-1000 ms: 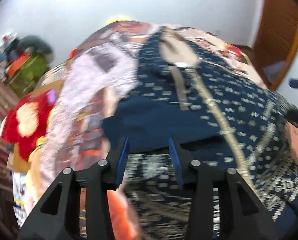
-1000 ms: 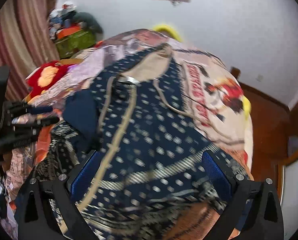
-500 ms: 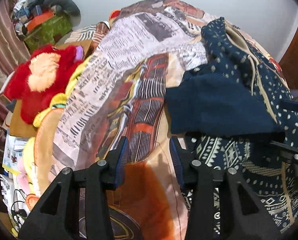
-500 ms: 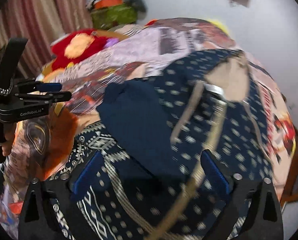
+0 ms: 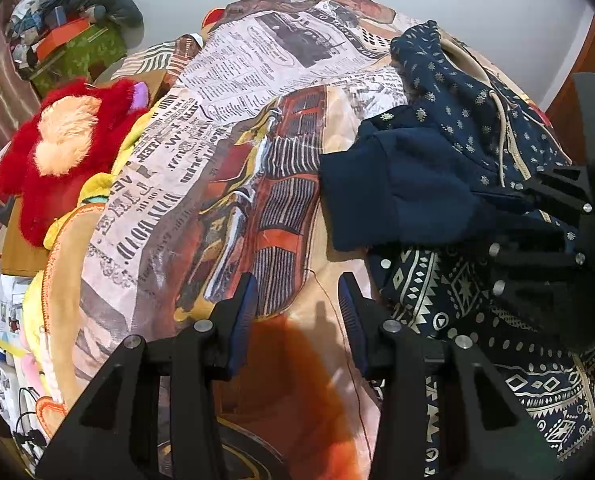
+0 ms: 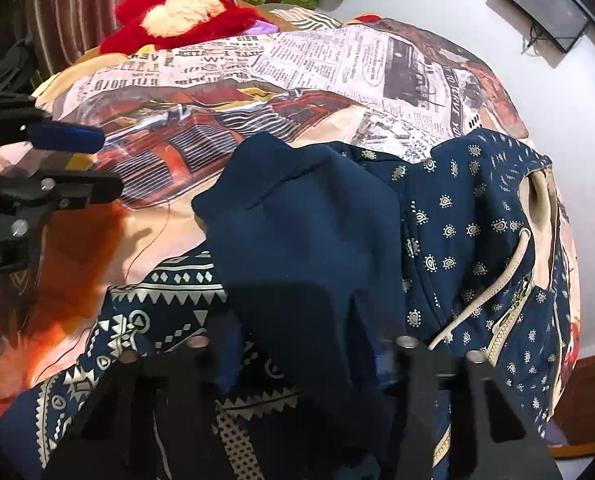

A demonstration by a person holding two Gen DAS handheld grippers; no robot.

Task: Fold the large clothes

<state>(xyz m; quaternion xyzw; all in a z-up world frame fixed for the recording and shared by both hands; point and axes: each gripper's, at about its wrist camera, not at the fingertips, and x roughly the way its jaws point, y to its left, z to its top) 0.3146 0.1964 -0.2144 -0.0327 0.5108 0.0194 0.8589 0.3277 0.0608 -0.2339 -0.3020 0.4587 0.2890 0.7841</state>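
Jaws of my right gripper (image 6: 303,360) are closing on the plain navy sleeve of the gold-patterned navy hooded jacket (image 6: 469,236), spread on the newspaper-print bedspread (image 5: 225,92). My left gripper (image 5: 297,312) hovers half-open, empty, beside the sleeve. Folding is barely begun; next I judge the pinched sleeve must be carried across the jacket's body.

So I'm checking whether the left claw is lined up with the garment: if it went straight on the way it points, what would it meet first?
Probably not the navy hoodie. The left claw points at the printed bedspread; the hoodie lies just right of its line.
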